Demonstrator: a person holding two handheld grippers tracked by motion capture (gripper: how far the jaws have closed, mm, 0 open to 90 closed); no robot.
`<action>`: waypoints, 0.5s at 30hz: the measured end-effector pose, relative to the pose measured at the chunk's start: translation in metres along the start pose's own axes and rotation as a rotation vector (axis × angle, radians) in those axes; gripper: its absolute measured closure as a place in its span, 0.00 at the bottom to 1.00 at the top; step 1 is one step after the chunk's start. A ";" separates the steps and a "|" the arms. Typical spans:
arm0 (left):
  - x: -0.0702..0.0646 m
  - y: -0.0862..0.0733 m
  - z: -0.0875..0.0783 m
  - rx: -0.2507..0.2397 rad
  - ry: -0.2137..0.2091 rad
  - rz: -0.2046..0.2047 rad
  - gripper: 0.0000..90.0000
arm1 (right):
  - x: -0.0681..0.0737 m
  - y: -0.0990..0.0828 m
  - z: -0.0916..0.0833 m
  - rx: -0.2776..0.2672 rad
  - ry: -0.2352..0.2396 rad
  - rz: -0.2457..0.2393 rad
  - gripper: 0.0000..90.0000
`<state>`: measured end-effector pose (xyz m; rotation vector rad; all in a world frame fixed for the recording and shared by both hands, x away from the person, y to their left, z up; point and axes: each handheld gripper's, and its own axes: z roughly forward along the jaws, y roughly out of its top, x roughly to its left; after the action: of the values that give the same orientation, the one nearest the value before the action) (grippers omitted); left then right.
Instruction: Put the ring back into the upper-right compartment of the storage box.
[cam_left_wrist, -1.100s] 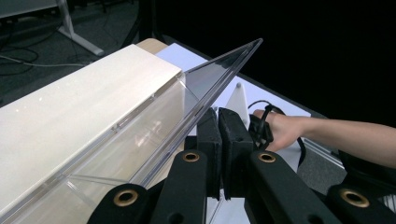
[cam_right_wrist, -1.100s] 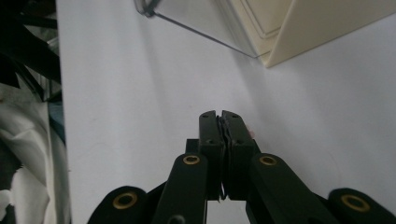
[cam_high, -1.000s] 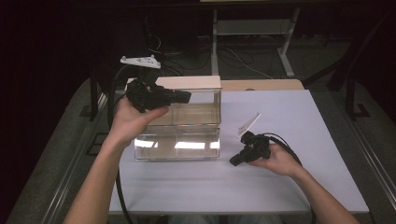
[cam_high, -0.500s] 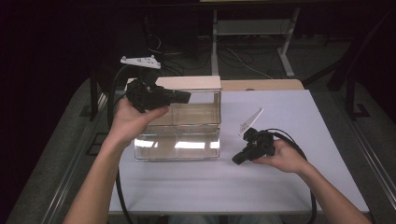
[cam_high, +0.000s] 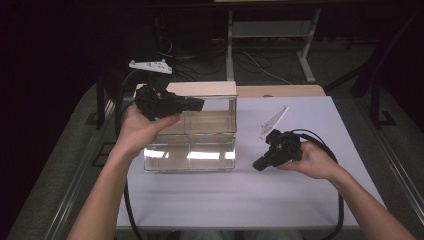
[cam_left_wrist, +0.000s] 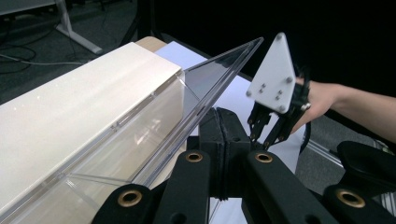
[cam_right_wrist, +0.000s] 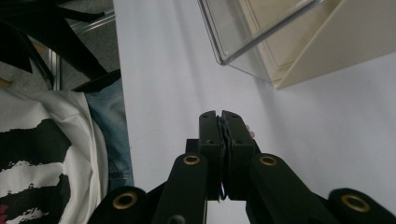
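On the left side of the surface (cam_high: 300, 200), the person's left hand (cam_high: 137, 130) holds the left claw (cam_high: 197, 104) up at the top edge of a clear plastic box (cam_high: 192, 145). Its jaws are pressed together with nothing between them, pointing level toward the right over the box's open top. A grey three-cornered plate (cam_high: 149, 65) stands above that claw, and a black cable (cam_high: 121, 100) loops down from it past the forearm. From the left gripper view the closed jaws sit just beside the box's clear wall (cam_left_wrist: 205, 88), though I cannot tell whether they touch it.

The box stands left of the middle of the white surface, its far side topped by a cream-coloured panel (cam_high: 202, 88). Light glares off its near wall.

Farther right, well apart from the box, the right hand (cam_high: 312, 160) carries the right claw (cam_high: 258, 165) just above the surface, jaws angled down and toward the box. They too are closed tight on nothing, as the right gripper view shows plainly, with the box's near corner (cam_right_wrist: 224, 58) ahead of them. Its own white plate (cam_high: 274, 121) tilts up behind it, and its cable (cam_high: 340, 200) curls round the wrist.
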<state>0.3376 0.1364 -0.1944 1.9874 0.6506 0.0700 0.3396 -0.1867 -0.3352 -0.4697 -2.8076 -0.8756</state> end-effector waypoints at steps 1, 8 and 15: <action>0.000 0.000 0.000 -0.002 0.001 -0.002 0.99 | 0.002 0.002 -0.004 0.002 -0.004 0.010 0.98; 0.001 0.000 0.000 0.001 -0.008 -0.001 0.99 | 0.009 0.017 -0.025 0.014 0.000 -0.034 0.98; 0.001 0.000 0.000 0.001 -0.009 -0.003 0.99 | 0.018 0.035 -0.043 0.046 0.006 -0.067 0.98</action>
<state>0.3383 0.1368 -0.1942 1.9862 0.6478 0.0591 0.3378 -0.1800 -0.2773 -0.3674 -2.8462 -0.8219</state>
